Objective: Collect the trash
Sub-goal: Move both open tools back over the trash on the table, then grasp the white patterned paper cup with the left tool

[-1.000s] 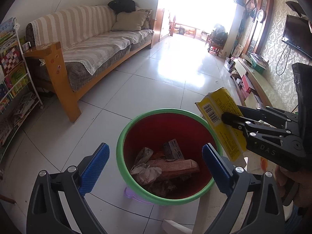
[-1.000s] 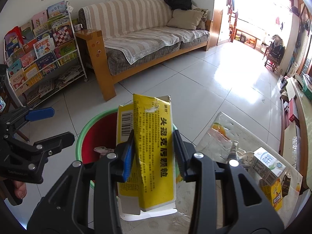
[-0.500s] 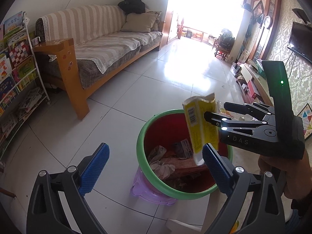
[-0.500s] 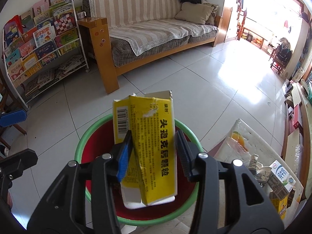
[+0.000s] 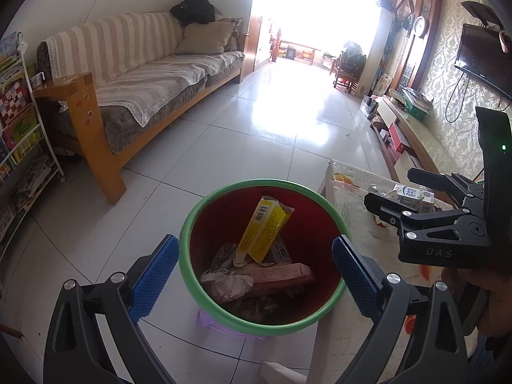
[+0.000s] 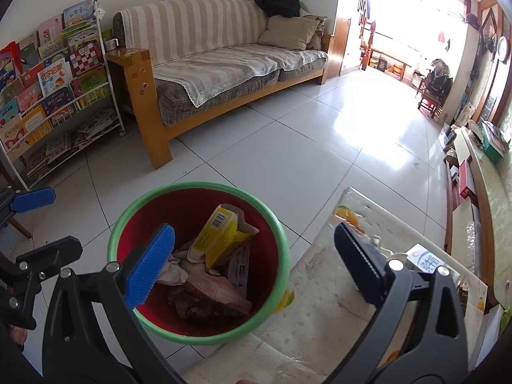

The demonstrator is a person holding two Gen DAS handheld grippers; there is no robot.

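A red bin with a green rim [image 5: 224,188] [image 6: 134,214] stands on the floor beside a low table. A yellow box [image 5: 264,233] [image 6: 219,240] lies tilted inside it on crumpled paper and a pinkish carton [image 5: 281,275]. My left gripper [image 5: 252,272] is open and empty, its blue pads on either side of the bin. My right gripper [image 6: 256,256] is open and empty above the bin's right edge; it also shows in the left wrist view [image 5: 393,195]. More cartons [image 6: 425,260] [image 5: 412,195] lie on the table.
The low table [image 6: 320,304] with a patterned plastic cover stands right of the bin. A sofa [image 6: 217,64] stands at the back, a book rack [image 6: 54,96] on the left, a TV bench [image 6: 480,192] along the right wall.
My right gripper has opened and let go of the yellow box, which has dropped into the bin. The right gripper has drawn back to the right.
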